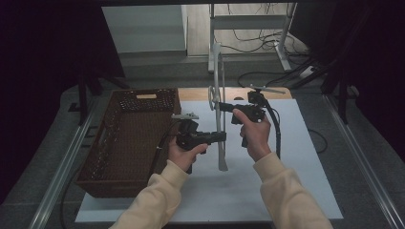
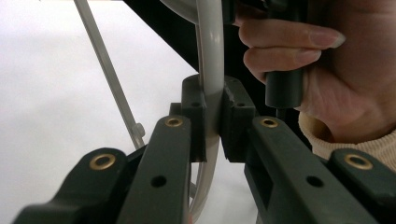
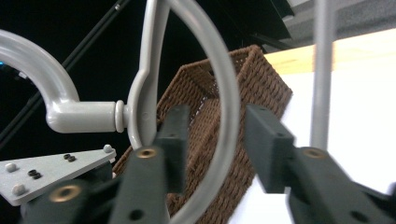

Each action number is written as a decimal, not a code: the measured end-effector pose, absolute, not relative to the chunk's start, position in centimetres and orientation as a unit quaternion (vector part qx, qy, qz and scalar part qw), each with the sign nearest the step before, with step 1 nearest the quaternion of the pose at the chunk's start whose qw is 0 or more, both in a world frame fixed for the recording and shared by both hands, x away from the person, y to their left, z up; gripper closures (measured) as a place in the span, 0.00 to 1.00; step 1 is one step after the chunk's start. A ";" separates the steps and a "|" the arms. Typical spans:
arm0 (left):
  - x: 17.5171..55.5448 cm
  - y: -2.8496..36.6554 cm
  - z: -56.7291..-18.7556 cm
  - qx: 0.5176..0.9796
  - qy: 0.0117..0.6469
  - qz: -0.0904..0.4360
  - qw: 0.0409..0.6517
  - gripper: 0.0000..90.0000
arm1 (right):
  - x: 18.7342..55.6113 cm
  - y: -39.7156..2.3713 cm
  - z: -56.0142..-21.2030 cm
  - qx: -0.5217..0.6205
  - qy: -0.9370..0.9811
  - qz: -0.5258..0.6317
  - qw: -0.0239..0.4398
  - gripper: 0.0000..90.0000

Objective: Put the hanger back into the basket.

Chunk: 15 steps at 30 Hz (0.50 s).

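Observation:
A grey plastic clothes hanger [image 1: 219, 119] stands on end over the white mat, hook end up. My left gripper [image 1: 222, 137] is shut on one of its arms; in the left gripper view both pads [image 2: 194, 116] press the grey bar [image 2: 211, 70]. My right gripper [image 1: 223, 107] is at the hanger's upper part, by the hook. In the right gripper view its jaws [image 3: 217, 135] stand open with a curved strand of the hanger [image 3: 229, 93] between them, touching neither pad. The hook [image 3: 37, 60] curves off to the left.
A brown woven basket [image 1: 129, 138] sits at the left of the white mat [image 1: 286, 157], close beside the left hand. A metal stand and cables lie beyond the table's far edge. The hand holding the right gripper [image 2: 327, 84] is just past the left jaws.

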State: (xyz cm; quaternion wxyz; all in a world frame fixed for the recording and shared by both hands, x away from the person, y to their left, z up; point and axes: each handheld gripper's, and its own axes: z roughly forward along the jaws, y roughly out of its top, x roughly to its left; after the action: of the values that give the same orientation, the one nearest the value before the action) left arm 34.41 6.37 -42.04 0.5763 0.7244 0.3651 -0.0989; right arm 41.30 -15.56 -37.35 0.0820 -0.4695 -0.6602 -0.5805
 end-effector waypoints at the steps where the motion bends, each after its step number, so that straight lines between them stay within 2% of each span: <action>1: 34.4 6.5 -42.0 0.723 0.367 -0.098 0.577 0.91 | 41.3 -15.7 -37.3 -0.469 -0.658 -0.583 0.083 0.62; 2: 34.5 6.6 -42.0 0.722 0.368 -0.098 0.578 0.91 | 41.4 -16.0 -37.2 -0.480 -0.655 -0.578 0.076 0.54; 3: 34.5 6.7 -42.0 0.723 0.368 -0.098 0.577 0.91 | 41.4 -16.1 -37.2 -0.484 -0.655 -0.576 0.071 0.51; 9: 34.3 7.2 -41.7 0.723 0.368 -0.094 0.577 0.91 | 40.9 -17.9 -36.8 -0.475 -0.671 -0.569 0.028 0.40; 15: 34.1 7.7 -41.5 0.728 0.365 -0.093 0.574 0.91 | 40.3 -20.1 -37.0 -0.470 -0.672 -0.572 0.009 0.34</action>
State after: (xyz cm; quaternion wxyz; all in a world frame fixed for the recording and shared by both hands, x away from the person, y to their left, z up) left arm 34.11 7.69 -41.47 0.5737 0.7276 0.3646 -0.0926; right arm 40.26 -20.14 -37.01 0.0094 -0.4699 -0.6720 -0.5723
